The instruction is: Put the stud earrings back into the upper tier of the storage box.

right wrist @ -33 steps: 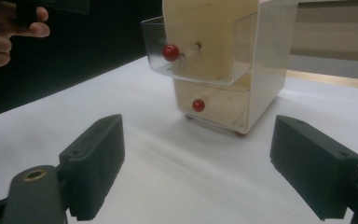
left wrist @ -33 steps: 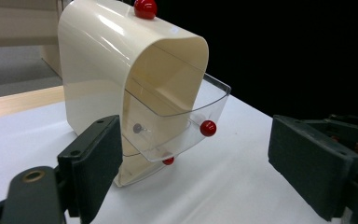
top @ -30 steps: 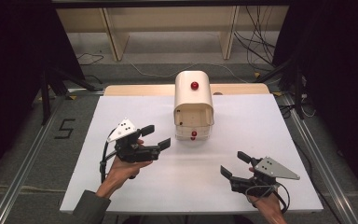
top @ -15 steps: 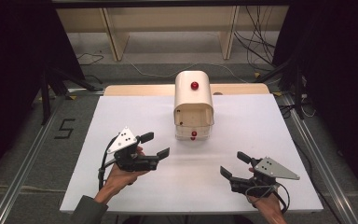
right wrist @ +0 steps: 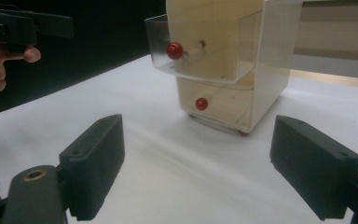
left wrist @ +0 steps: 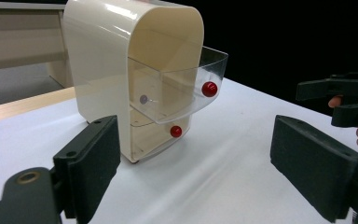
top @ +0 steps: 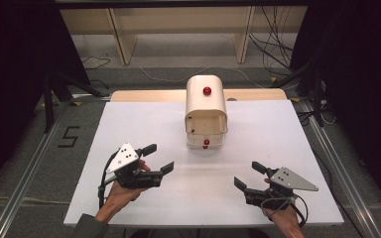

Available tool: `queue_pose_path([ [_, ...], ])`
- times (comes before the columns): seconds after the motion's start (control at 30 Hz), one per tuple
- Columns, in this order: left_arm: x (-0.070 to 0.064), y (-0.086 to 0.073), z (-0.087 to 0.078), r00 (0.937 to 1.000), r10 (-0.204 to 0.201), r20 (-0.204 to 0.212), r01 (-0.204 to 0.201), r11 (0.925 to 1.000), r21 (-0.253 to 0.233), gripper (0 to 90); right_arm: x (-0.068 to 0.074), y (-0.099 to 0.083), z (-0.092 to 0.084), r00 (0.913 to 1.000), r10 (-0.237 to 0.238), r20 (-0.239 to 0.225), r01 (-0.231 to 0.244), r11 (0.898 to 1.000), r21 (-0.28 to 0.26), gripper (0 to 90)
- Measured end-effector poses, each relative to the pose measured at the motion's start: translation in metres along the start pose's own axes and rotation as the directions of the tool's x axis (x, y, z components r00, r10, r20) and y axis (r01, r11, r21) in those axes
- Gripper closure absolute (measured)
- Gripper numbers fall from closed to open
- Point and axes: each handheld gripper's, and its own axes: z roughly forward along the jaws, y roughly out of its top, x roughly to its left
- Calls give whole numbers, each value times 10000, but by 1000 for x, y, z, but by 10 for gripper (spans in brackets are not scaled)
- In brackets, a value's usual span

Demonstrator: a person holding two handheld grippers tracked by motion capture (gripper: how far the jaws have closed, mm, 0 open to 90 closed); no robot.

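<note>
A cream cabinet point(top: 206, 106) stands at the middle back of the white table point(top: 129, 124). It has a clear upper drawer point(left wrist: 186, 93) standing out from its front and a shut lower drawer, each with a red knob point(left wrist: 209, 88) point(left wrist: 175, 131). My left gripper point(top: 159, 157) is held low at the front left, open and empty, pointing toward the cabinet. At the front right my right gripper point(top: 246, 174) is open and empty too. In the left gripper view the black jaws point(left wrist: 196, 168) frame the cabinet. The right gripper view's jaws point(right wrist: 198, 168) do the same.
The table's wooden back edge point(top: 149, 95) lies behind the cabinet. Cables and wooden legs lie on the floor beyond, with metal rails point(top: 25, 173) along both sides. In each gripper view the other hand's gripper point(left wrist: 349, 100) point(right wrist: 23, 25) appears at the side.
My left gripper has sunk and drawn back toward the table's near edge, still open. The right gripper and the cabinet have kept still.
</note>
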Motion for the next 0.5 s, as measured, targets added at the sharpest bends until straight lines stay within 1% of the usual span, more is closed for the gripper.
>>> queue_pose_path([
  [0.17, 1, -3, -3, 10000, -64, -69, 64, 10000, -2, 156, 0, 0, 0, 10000, 11, -20, -11, 10000, 0, 184],
  [0.3, 2, -7, -6, 9999, -38, -112, 39, 10000, 70, 156, 0, 0, 0, 10000, 4, -30, -4, 10000, 20, 184],
  [0.5, 3, -16, -11, 9993, 247, -289, -238, 9992, 330, 156, 0, -1, 0, 10000, -25, -30, 25, 10000, 39, 184],
])
